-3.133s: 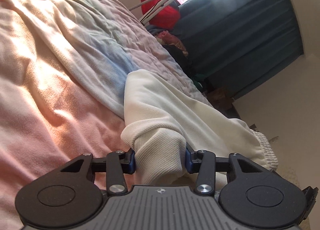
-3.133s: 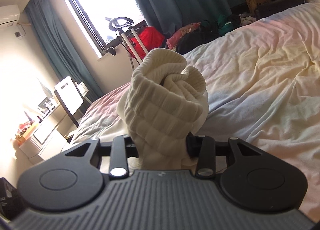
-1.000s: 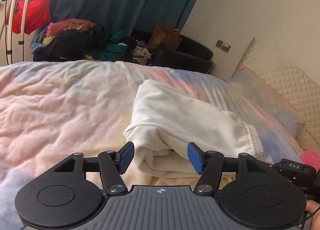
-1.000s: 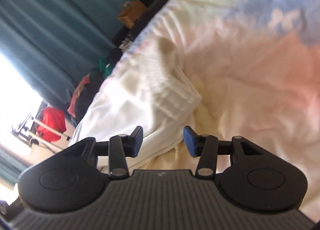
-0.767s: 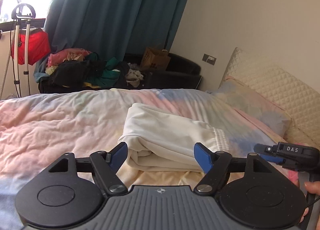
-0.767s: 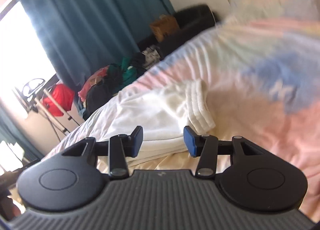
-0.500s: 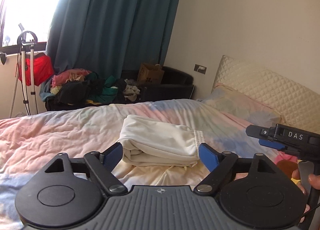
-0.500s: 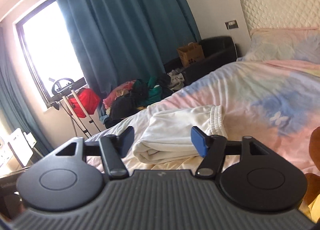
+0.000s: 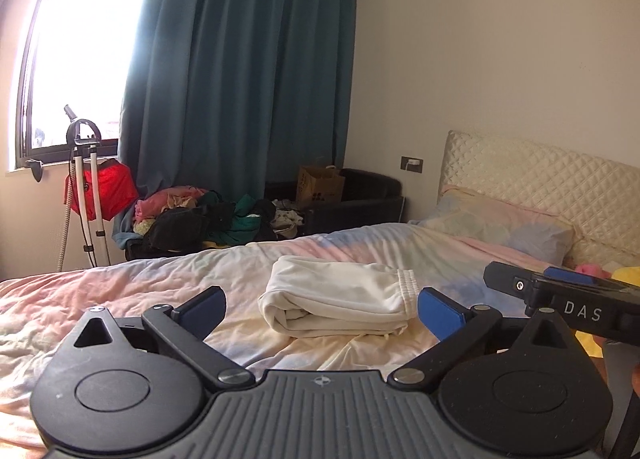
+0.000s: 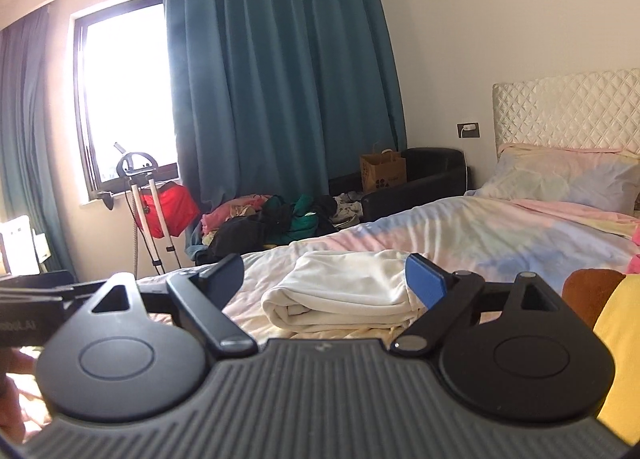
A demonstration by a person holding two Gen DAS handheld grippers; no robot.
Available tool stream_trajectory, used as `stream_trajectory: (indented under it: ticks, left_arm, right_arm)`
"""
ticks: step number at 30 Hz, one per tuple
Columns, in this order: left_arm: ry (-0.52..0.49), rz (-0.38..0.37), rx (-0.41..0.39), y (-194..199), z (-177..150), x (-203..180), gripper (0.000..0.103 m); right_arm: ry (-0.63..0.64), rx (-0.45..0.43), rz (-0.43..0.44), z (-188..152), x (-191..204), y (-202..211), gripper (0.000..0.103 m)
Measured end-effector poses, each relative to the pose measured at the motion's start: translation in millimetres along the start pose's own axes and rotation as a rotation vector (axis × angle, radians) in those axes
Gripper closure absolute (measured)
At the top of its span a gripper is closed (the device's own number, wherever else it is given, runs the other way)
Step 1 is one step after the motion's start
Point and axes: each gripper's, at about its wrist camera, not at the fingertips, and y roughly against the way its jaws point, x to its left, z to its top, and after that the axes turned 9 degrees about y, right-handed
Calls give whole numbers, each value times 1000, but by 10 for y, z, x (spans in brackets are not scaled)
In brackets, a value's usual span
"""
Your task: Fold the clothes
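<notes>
A cream-white garment (image 9: 336,301) lies folded in a flat bundle on the pastel bedspread (image 9: 120,299), its elastic waistband to the right. It also shows in the right wrist view (image 10: 340,295). My left gripper (image 9: 320,309) is wide open and empty, held back from the bundle and above the bed. My right gripper (image 10: 324,279) is wide open and empty too, also held back from the bundle. The right gripper's body (image 9: 576,295) shows at the right edge of the left wrist view.
A pillow (image 10: 568,179) and quilted headboard (image 10: 568,107) stand at the right. A pile of clothes (image 9: 208,219), a black sofa with a paper bag (image 9: 320,183) and a clothes steamer (image 9: 86,187) stand beyond the bed by the teal curtain. Yellow and brown things (image 10: 616,323) lie near right.
Both grippers let go of the cream garment, opened wide and drew back and up from the bed. The garment now lies folded on the bedspread, smaller in both views.
</notes>
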Motion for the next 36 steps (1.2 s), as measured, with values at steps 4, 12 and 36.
stream_trajectory:
  ticks: [4, 12, 36]
  left_arm:
    - [1, 21, -10, 69, -97, 116, 0]
    - [-12, 48, -3, 57, -255, 239, 0]
    - [-24, 105, -28, 121, -542, 413, 1]
  right_arm:
    - [-9, 6, -11, -177, 97, 15, 14]
    - [6, 31, -16, -400, 256, -82, 14]
    - [110, 11, -49, -675, 613, -80, 14]
